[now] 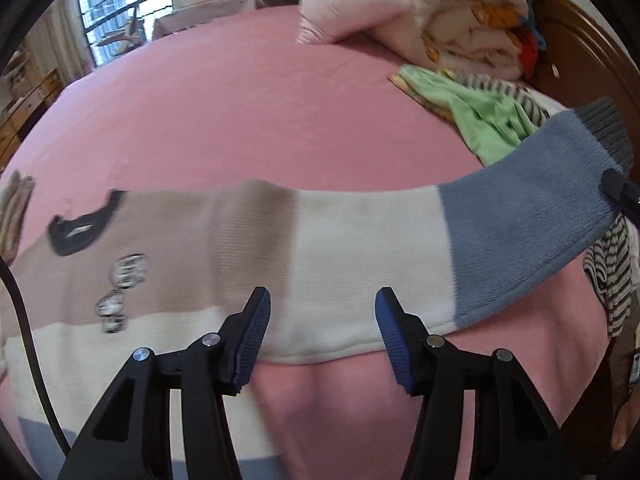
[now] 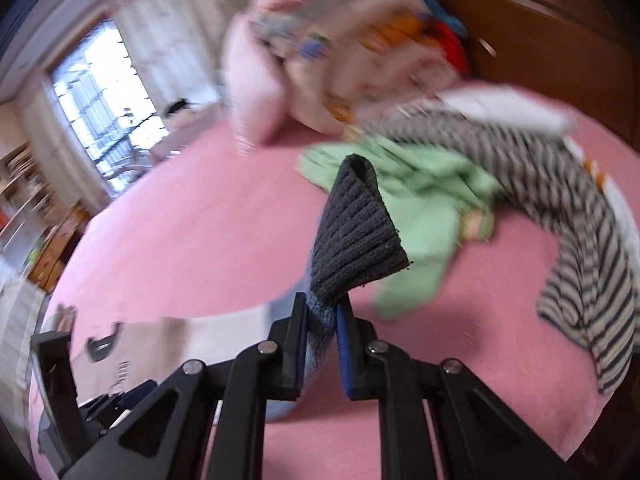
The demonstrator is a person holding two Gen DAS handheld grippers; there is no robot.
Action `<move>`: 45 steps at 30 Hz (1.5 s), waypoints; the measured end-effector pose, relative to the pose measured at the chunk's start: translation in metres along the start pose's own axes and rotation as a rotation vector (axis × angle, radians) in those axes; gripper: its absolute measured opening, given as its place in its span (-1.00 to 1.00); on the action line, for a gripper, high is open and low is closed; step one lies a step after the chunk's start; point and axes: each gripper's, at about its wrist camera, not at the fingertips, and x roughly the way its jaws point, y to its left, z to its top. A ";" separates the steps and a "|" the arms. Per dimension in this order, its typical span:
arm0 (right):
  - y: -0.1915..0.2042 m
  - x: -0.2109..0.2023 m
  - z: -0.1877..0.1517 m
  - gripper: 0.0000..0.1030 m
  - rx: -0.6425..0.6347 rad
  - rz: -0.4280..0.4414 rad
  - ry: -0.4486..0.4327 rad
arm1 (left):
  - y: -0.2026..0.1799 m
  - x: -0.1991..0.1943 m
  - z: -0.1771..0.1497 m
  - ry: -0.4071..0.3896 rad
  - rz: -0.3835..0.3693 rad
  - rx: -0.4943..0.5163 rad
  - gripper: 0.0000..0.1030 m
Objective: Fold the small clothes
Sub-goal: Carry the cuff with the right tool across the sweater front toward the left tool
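A colour-block sweater (image 1: 248, 232) lies on the pink bed sheet (image 1: 240, 112); it is beige with dark motifs, white and blue. Its sleeve (image 1: 516, 232) stretches up to the right and ends in a dark grey ribbed cuff (image 2: 356, 236). My right gripper (image 2: 322, 316) is shut on the blue knit just below that cuff, which stands up above the fingers. In the left wrist view the right gripper's tip (image 1: 618, 192) shows at the sleeve's end. My left gripper (image 1: 322, 312) hangs open over the white part of the sleeve, its pads apart from the cloth.
A green garment (image 1: 480, 120) and a black-and-white striped garment (image 2: 560, 200) lie crumpled at the right. Behind them are a pink pillow (image 1: 352, 4), a heap of bedding (image 1: 472, 28) and a wooden headboard (image 1: 580, 52). A folded stack (image 1: 16, 208) sits at the left edge.
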 end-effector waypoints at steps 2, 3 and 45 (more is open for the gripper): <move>0.038 -0.011 0.006 -0.75 -0.051 0.057 -0.022 | 0.035 -0.023 -0.003 -0.015 0.039 -0.027 0.06; 0.060 -0.016 0.009 -0.75 -0.079 0.091 -0.031 | 0.051 -0.033 -0.005 -0.021 0.062 -0.041 0.06; 0.357 -0.021 -0.244 0.20 -0.863 0.141 0.100 | 0.380 -0.024 -0.138 0.199 -0.080 -0.588 0.10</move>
